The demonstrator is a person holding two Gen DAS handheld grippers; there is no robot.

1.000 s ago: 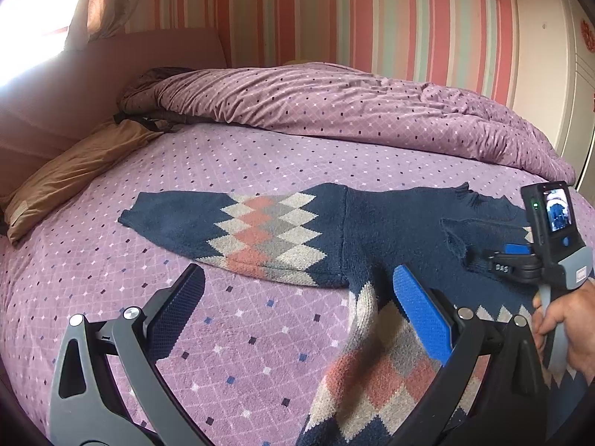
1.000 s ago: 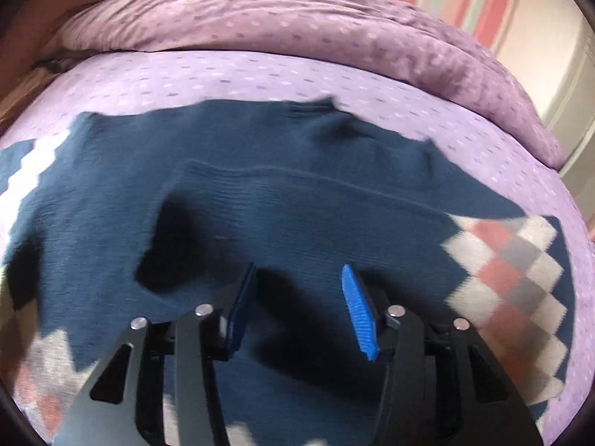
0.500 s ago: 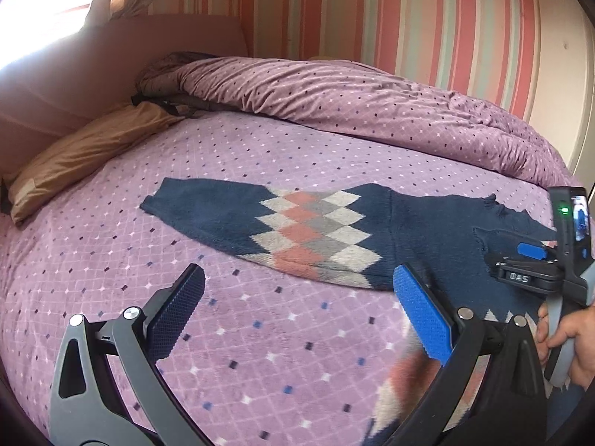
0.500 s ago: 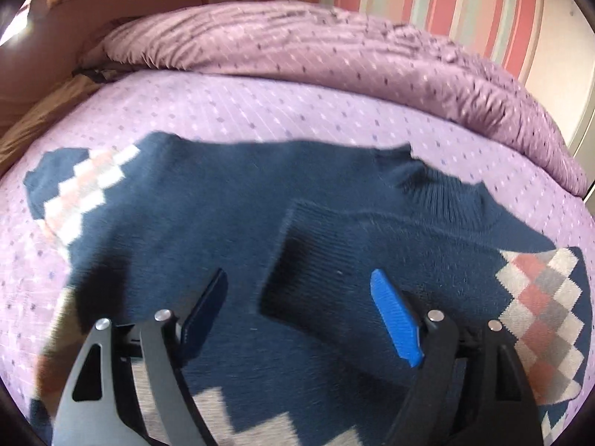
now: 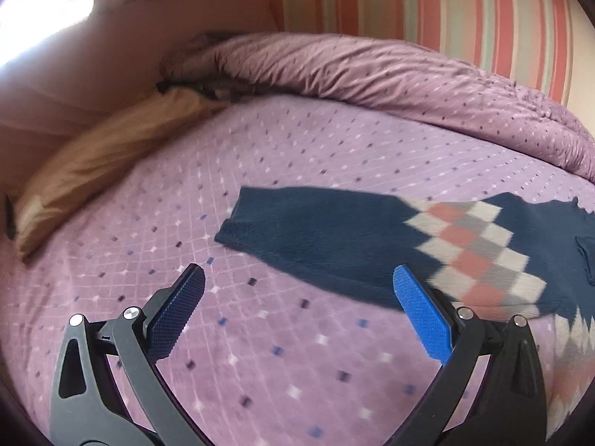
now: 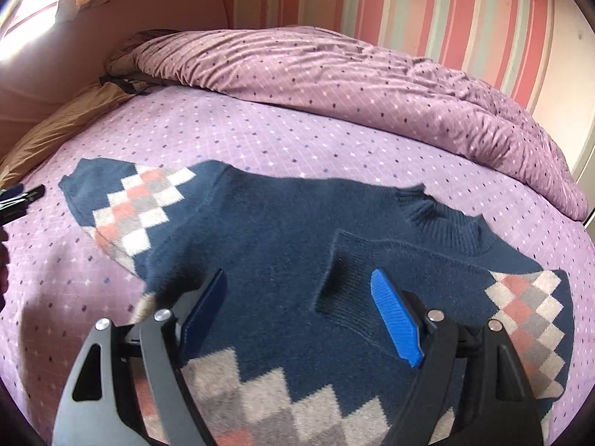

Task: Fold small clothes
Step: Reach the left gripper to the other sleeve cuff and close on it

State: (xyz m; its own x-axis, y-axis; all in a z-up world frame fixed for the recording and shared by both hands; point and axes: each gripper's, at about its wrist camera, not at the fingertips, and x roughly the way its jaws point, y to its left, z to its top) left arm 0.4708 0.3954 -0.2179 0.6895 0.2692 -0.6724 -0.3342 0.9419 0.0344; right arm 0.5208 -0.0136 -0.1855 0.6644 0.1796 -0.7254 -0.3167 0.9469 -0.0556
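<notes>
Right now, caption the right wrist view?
Open right gripper above navy argyle sweater, one sleeve folded in.

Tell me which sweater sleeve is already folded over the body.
The sleeve right of the collar: it lies doubled across the navy sweater, cuff inward. The other sleeve lies stretched flat on the bedspread.

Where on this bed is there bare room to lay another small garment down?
Bare purple sheet runs between the navy argyle sweater and the bunched duvet, and also left of the outstretched sleeve toward the tan pillow. The middle is crowded by the sweater.
</notes>
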